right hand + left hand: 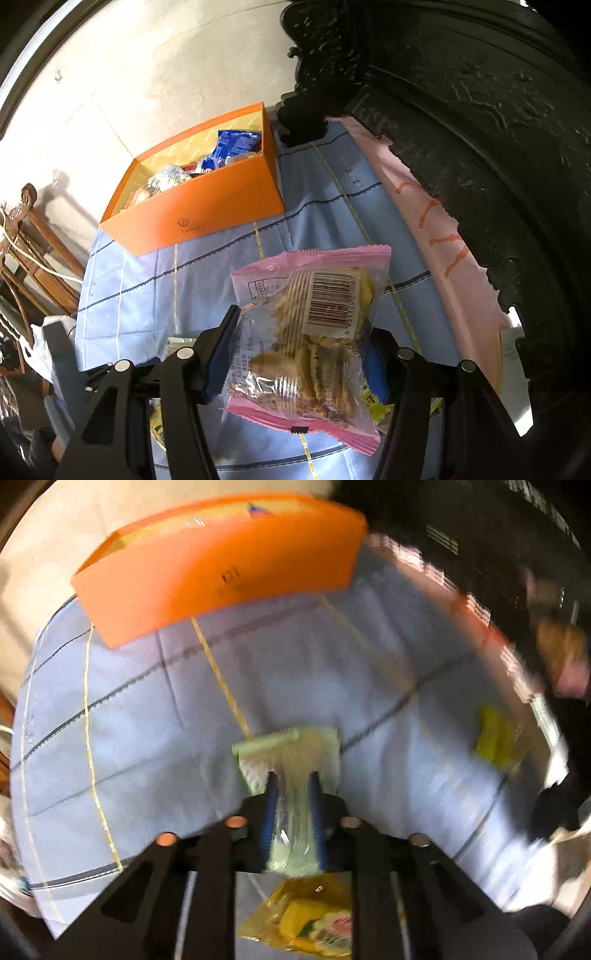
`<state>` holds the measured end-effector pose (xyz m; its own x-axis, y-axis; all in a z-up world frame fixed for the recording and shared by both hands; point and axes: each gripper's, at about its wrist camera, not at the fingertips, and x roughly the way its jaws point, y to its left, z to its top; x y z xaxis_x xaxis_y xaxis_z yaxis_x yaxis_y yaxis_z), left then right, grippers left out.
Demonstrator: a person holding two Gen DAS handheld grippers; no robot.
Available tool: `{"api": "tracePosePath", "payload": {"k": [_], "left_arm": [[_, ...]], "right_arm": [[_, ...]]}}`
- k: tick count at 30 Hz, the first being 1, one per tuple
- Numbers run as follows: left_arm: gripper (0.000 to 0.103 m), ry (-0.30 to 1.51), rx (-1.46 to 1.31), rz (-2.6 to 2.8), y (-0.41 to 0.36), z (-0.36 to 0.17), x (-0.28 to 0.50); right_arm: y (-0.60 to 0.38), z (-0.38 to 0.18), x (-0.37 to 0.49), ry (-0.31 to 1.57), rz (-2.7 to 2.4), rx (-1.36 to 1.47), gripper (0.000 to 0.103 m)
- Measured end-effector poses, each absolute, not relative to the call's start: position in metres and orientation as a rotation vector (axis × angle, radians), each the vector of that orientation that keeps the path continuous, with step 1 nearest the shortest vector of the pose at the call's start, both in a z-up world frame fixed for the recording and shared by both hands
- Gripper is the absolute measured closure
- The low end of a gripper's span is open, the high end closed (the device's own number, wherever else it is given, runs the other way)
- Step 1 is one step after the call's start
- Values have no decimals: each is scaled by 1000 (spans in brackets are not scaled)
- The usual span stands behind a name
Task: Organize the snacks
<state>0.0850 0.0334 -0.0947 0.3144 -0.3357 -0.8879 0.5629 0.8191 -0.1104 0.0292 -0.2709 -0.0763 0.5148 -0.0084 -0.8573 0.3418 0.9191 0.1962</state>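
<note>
In the left wrist view, blurred by motion, the left gripper (293,775) is clenched on a pale green snack packet (291,760) at the lower centre of the frame, its blue-padded fingers (271,801) pinching the wrapper from both sides so that the packet sticks out past the tips. Under the gripper, at the bottom centre, a yellow snack packet (306,919) lies on the blue checked cloth (147,720) that covers the counter. Another yellow-green packet (495,738) lies on the cloth at the right of the frame, too smeared to read. The orange box (221,572) stands at the upper left, its long wall facing the camera. In the right wrist view, the right gripper (295,354) grasps a pink-edged clear packet of biscuits (310,332) at the lower centre, barcode side up, a blue pad (218,365) pressed against its left side. The same orange box (207,206) sits on the cloth at the upper left of that frame, well apart from the held packet, and already holds several snacks, among them a blue packet (236,146). A pink cloth (417,206) runs along the right beside dark carved furniture (480,110).
</note>
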Motion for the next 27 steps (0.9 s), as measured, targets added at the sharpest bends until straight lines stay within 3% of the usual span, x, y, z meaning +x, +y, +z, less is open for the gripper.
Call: {"api": "tracePosePath", "payload": {"k": [1,4,6,7,10,15,19,20,23,27], "left_arm": [[97,1085,230,-588,35,-89,88],[97,1095,248,-569,35,-88,96],[51,1116,283,-554,32,-90,90],[4,1102,322,-539,30,-92,83],[4,999,424,-574,20,-93,59],[4,1018,668,-434,-7,-131,59],[4,1118,519,-378,2,-147,77],[23,1147,427,-390,10,-147,80],[53,1213,312,-462,18,-139,81],[53,1144,377,-481,17,-122,77]], "right_arm": [[-272,-76,29,1013,-216,368,43],[-271,-75,26,1009,-209,367,43],[-270,-74,25,1010,-203,373,43],[-271,-75,24,1009,-201,374,43],[-273,-78,25,1018,-212,383,42],[-270,-82,27,1031,-194,395,42],[-273,-83,26,1033,-204,393,42],[-275,-84,26,1035,-212,397,42],[-279,-85,25,1035,-233,407,42],[-275,-86,26,1041,-220,414,42]]}}
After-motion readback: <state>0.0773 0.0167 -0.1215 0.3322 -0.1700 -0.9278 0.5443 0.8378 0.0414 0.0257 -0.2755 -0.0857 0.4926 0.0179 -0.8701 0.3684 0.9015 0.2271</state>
